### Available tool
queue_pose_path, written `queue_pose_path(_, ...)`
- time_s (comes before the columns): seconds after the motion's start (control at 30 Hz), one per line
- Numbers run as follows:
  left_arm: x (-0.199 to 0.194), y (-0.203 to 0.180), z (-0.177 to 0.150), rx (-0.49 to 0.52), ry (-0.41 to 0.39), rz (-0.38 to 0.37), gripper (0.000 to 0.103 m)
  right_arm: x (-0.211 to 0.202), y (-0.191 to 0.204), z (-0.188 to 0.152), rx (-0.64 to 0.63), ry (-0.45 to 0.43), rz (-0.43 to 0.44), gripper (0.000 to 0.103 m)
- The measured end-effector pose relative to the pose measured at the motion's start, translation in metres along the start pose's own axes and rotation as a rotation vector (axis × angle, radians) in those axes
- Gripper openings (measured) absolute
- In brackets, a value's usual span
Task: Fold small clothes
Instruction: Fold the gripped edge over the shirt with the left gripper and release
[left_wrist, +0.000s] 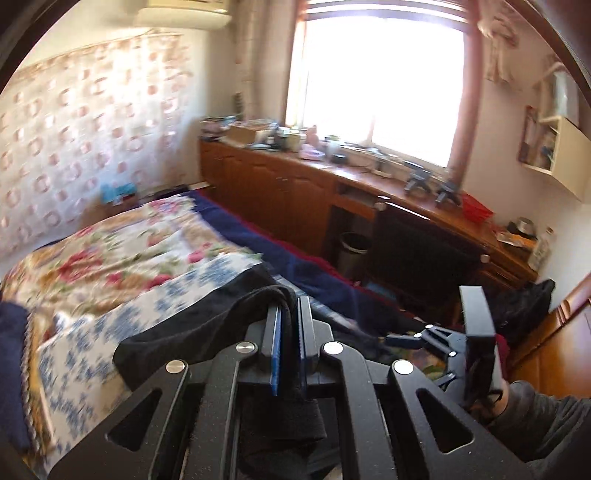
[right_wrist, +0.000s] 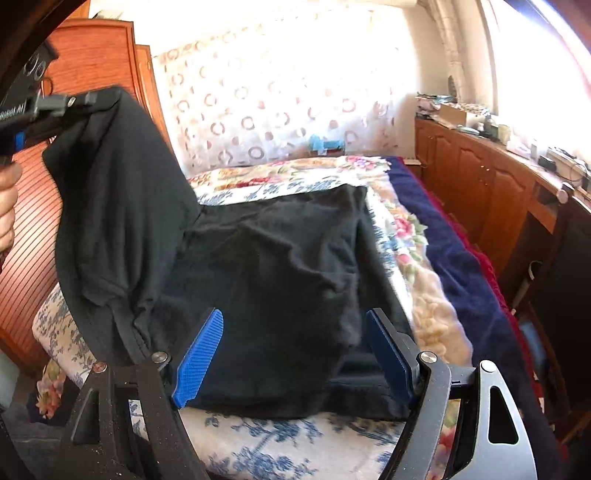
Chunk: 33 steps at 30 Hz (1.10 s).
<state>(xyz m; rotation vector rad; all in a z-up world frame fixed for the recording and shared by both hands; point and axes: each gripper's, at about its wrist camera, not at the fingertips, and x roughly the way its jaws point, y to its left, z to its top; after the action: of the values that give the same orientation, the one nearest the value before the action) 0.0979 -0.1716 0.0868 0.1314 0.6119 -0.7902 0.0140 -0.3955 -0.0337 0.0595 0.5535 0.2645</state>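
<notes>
Left tongs (left_wrist: 290, 314) clamped tight on a corner of the black shirt (right_wrist: 280, 280), hoisting it off the bed (right_wrist: 424, 295), right tongs (right_wrist: 295, 354) spread wide, hovering at its near edge.

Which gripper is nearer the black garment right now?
Left. The left gripper is clamped on the black garment, lifting one side; the right gripper hangs open over its near edge.

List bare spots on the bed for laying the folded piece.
Free: flowered bedspread beyond the black cotton garment, up to the patterned curtain; also the blue-printed strip at the near edge. Crowded: long wooden counter under the window.
</notes>
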Motion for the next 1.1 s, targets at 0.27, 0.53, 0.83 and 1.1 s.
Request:
queue_pose_path(0.27,0.041,-0.017,-0.004,0.048,0.074,0.013,0.031,-0.009,-0.015,-0.007,0.024,-0.001,-0.025,0.081)
queue_pose_path(0.53,0.026,0.010,-0.030,0.005,0.058,0.069,0.070,-0.008,-0.016,-0.001,0.026,0.009,-0.035,0.081)
queue_pose_path(0.83,0.005,0.063,-0.087,-0.109,0.064,0.191,0.075,0.011,0.000,0.012,-0.032,0.017,-0.009,0.081)
queue_pose_path(1.1,-0.015,0.098,-0.129,-0.241,0.020,0.298,0.075,0.033,0.028,0.024,-0.100,0.026,0.042,0.081)
